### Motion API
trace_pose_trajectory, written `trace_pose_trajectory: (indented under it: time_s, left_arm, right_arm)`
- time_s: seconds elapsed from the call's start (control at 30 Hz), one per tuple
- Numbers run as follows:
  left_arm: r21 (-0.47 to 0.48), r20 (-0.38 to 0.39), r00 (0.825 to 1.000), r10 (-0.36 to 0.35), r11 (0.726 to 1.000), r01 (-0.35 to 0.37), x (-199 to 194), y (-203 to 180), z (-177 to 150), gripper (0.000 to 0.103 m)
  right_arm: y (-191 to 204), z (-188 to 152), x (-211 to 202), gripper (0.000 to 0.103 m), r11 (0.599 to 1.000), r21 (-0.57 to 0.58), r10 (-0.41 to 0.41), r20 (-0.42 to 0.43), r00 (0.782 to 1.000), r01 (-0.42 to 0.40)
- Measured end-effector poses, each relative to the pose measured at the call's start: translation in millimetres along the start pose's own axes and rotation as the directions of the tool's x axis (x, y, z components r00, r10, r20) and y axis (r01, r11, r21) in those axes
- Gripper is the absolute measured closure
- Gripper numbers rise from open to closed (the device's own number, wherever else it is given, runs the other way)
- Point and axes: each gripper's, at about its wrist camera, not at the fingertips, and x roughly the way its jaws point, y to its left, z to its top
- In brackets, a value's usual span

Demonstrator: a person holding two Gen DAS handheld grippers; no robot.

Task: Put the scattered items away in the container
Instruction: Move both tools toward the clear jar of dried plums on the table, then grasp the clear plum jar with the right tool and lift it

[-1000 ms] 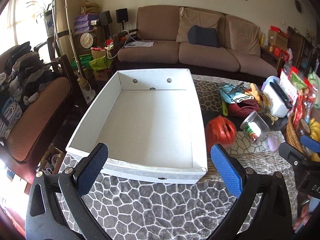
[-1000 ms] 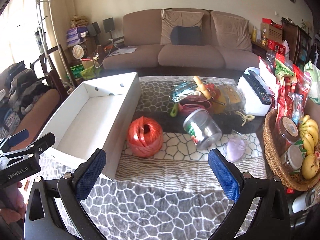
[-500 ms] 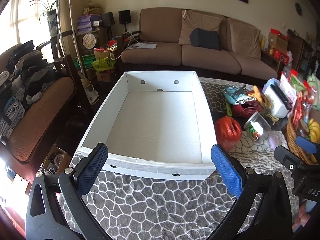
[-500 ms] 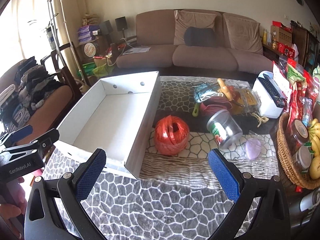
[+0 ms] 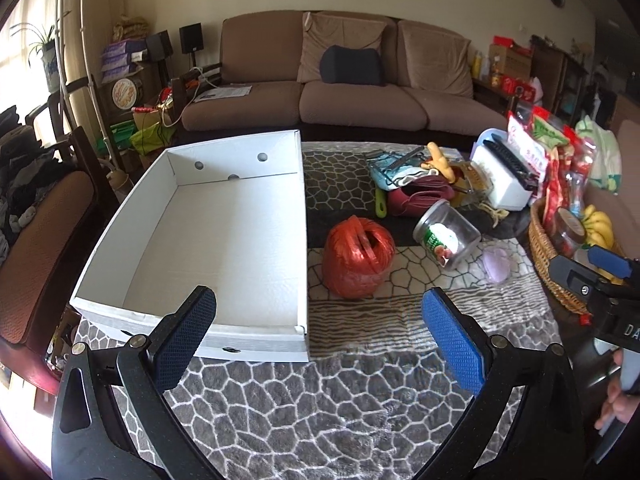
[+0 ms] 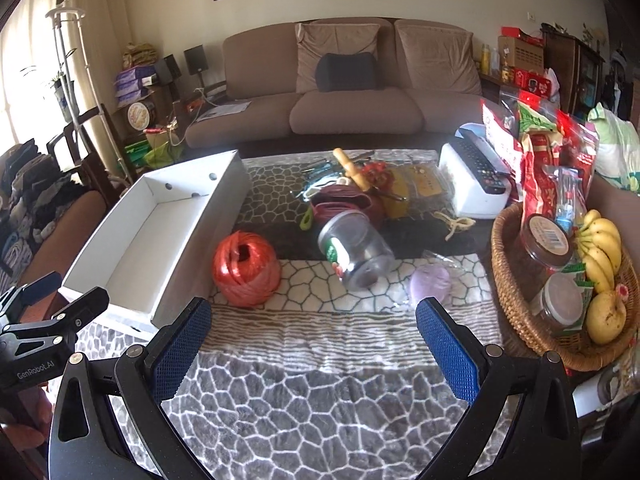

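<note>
Left tool [image 5: 318,336] is spread wide w/ nothing between its blue pads – the open white cardboard box [image 5: 200,240] sits just ahead, toward its left finger. The orange-red ball of plastic twine [image 5: 357,256] lies ahead, near centre, just beside the box's right wall. Right tool [image 6: 312,332] also gapes empty – from it the twine ball [image 6: 245,270] is ahead-left, the clear glass jar on its side [image 6: 354,252] straight ahead, a pale purple item [image 6: 430,284] ahead-right. All rest on the patterned desk cover [image 6: 320,392].
</note>
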Motion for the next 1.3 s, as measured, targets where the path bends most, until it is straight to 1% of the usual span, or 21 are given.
trace_pose_trajectory:
  time_s: [0.13, 0.23, 0.4, 0.53, 0.6, 0.7, 0.8, 0.93, 1.0, 1.07, 1.17, 1.23, 1.3]
  left_arm:
    - [0.02, 0.001, 0.999, -0.033, 0.999, 0.033, 13, -25, 1, 0.0]
    - [0.04, 0.001, 0.999, -0.038, 0.998, 0.038, 27, -41, 0, 0.0]
    - [0.078, -0.023, 0.997, -0.067, 0.995, 0.068, 56, -64, -5, 0.0]
    - [0.08, -0.053, 0.994, -0.098, 0.992, 0.102, 80, -77, -7, 0.0]
    - [0.071, -0.069, 0.992, -0.11, 0.991, 0.115, 94, -80, -6, 0.0]
    - [0.062, -0.077, 0.992, -0.1, 0.993, 0.105, 113, -80, -2, 0.0]
    - [0.052, -0.096, 0.99, -0.106, 0.992, 0.111, 135, -81, 2, 0.0]
    - [0.034, -0.108, 0.982, -0.153, 0.987, 0.158, 153, -85, 9, 0.0]
    - [0.018, -0.112, 0.975, -0.193, 0.98, 0.196, 159, -87, 12, 0.0]
    - [0.021, -0.115, 0.97, -0.215, 0.976, 0.218, 164, -89, 14, 0.0]
    - [0.039, -0.105, 0.97, -0.221, 0.973, 0.226, 167, -88, 9, 0.0]
    - [0.068, -0.079, 0.972, -0.22, 0.972, 0.225, 165, -89, 5, 0.0]
    - [0.096, -0.072, 0.974, -0.214, 0.971, 0.22, 165, -92, 3, 0.0]
  right_arm:
    - [-32, -5, 5, 0.0, 0.999, 0.012, -0.03, -0.007, 1.0, 0.03]
    - [-54, -11, 13, 0.0, 0.999, 0.022, -0.049, -0.015, 0.999, 0.049]
    - [-79, -19, 28, 0.0, 0.998, 0.037, -0.047, -0.017, 0.999, 0.048]
    - [-91, -22, 51, 0.0, 0.998, 0.048, -0.035, -0.035, 0.999, 0.037]
    - [-95, -21, 64, 0.0, 0.998, 0.06, -0.002, -0.043, 0.999, 0.005]
    - [-96, -14, 86, 0.0, 0.997, 0.074, 0.037, -0.058, 0.998, -0.032]
    - [-94, -2, 113, 0.0, 0.994, 0.083, 0.074, -0.081, 0.994, -0.067]
    - [-98, 12, 146, 0.0, 0.985, 0.123, 0.13, -0.097, 0.987, -0.118]
    - [-102, 18, 162, 0.0, 0.976, 0.156, 0.17, -0.109, 0.98, -0.152]
    - [-104, 22, 176, 0.0, 0.966, 0.182, 0.206, -0.121, 0.971, -0.182]
    - [-104, 25, 195, 0.0, 0.953, 0.207, 0.251, -0.14, 0.958, -0.22]
    - [-102, 25, 206, 0.0, 0.946, 0.229, 0.27, -0.155, 0.95, -0.231]
    - [-102, 22, 215, 0.0, 0.922, 0.285, 0.313, -0.157, 0.937, -0.261]
